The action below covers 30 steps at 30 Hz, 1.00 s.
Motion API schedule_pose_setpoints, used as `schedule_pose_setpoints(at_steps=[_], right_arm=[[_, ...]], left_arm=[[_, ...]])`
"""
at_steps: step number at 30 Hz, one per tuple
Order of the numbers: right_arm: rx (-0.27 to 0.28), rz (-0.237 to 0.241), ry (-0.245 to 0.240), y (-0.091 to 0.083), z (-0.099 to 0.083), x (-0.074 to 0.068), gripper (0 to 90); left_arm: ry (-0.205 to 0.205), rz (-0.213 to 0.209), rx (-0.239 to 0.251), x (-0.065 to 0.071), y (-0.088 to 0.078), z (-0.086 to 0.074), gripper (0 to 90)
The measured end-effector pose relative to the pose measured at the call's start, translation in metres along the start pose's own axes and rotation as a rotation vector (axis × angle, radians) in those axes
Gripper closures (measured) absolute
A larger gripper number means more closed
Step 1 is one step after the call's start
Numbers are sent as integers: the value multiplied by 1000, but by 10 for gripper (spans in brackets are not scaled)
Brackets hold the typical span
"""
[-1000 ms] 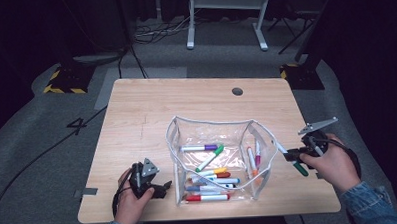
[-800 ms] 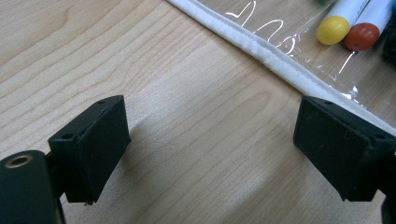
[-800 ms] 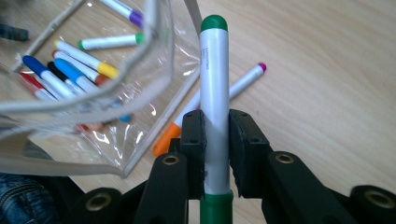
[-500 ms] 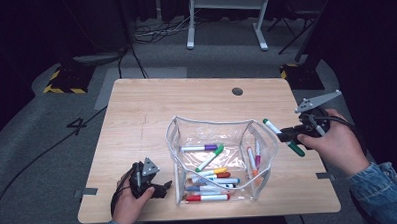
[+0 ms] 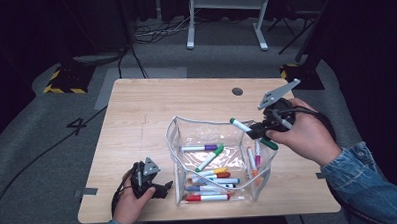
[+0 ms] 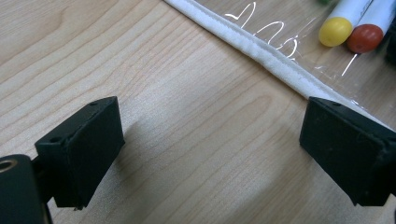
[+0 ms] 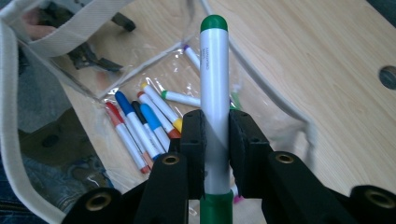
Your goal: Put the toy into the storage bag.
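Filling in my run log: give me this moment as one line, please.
right tool: shut on green marker, above clear pouch | left tool: open, jaws just widening, nothing between, beside pouch on table

The right gripper (image 5: 259,131) w/ the green marker (image 5: 253,134) clamped in it has lifted off the tabletop (image 5: 136,109) edge & moved in over the clear pouch (image 5: 180,142) rim. Left gripper (image 5: 156,186) fingers have just been opening, nothing between them.
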State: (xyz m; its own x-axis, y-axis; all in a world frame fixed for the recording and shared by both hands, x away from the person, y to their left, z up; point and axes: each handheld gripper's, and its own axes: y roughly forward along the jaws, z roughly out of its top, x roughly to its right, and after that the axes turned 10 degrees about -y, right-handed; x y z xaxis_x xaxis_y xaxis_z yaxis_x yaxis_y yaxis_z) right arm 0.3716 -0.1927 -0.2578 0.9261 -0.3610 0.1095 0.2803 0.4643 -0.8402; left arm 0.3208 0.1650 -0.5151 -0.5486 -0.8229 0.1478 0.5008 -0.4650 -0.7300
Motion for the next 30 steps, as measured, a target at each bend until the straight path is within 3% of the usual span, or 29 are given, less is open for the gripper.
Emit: schedule_pose_setpoints(at_steps=[12,21,30], right_arm=[[-66,116,-124,54,34,-25,767],[-149,208,-198,95,45,-41,767],[-248,276,-252,140,42,-57,766]], left_arm=[[11,4,-20,2,2,2,6],[13,19,-15,2,2,2,0],[6,9,-15,3,3,2,0]])
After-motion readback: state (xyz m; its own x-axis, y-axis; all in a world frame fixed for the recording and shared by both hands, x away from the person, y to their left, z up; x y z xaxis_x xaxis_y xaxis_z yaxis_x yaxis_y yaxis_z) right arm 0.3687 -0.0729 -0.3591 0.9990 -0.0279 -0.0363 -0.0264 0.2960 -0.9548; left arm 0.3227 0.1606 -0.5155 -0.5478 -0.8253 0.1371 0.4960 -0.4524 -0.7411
